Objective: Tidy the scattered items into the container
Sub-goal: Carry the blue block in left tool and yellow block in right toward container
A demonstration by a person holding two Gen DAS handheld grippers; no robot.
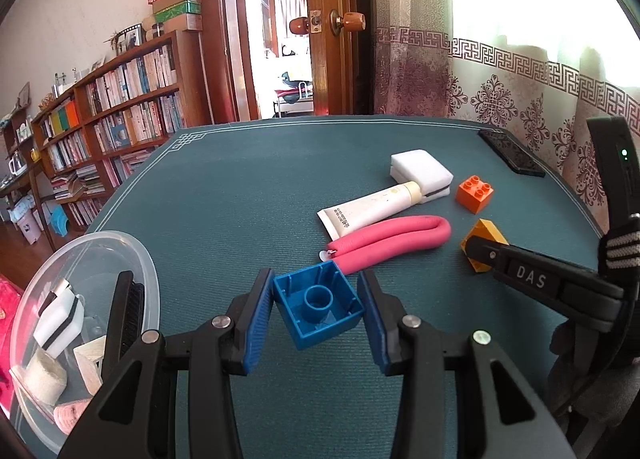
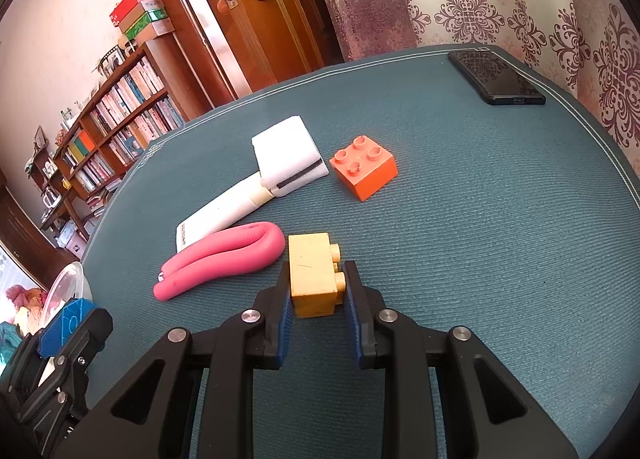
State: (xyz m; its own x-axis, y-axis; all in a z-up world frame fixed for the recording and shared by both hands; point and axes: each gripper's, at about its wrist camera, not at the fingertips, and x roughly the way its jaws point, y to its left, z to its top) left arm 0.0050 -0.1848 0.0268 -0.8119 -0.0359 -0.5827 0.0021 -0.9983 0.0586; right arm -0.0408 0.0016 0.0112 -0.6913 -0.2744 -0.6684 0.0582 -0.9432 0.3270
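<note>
Left gripper [image 1: 318, 313]: fingers around the blue brick [image 1: 319, 305], which sits hollow side up between the pads; one pad touches, the other shows a sliver of gap, so whether it is gripped or just let go I cannot tell.
Right gripper [image 2: 318, 293]: fingers narrow, pressed on both sides of the yellow brick [image 2: 314, 279], low over the green mat [image 2: 500, 239].
Container [image 1: 96, 259]: clear bowl at the mat's left edge, already holding a sponge and other bits.
Still out: orange brick [image 2: 364, 167], white sponge [image 2: 286, 155], tube [image 2: 228, 211], pink foam roll [image 2: 224, 255].
Doing it well: I'd say squeeze square on flat faces, lift clear of the pink roll, release low inside the bowl.
Risk: the bowl looks light; a knock on its rim may slide it.
</note>
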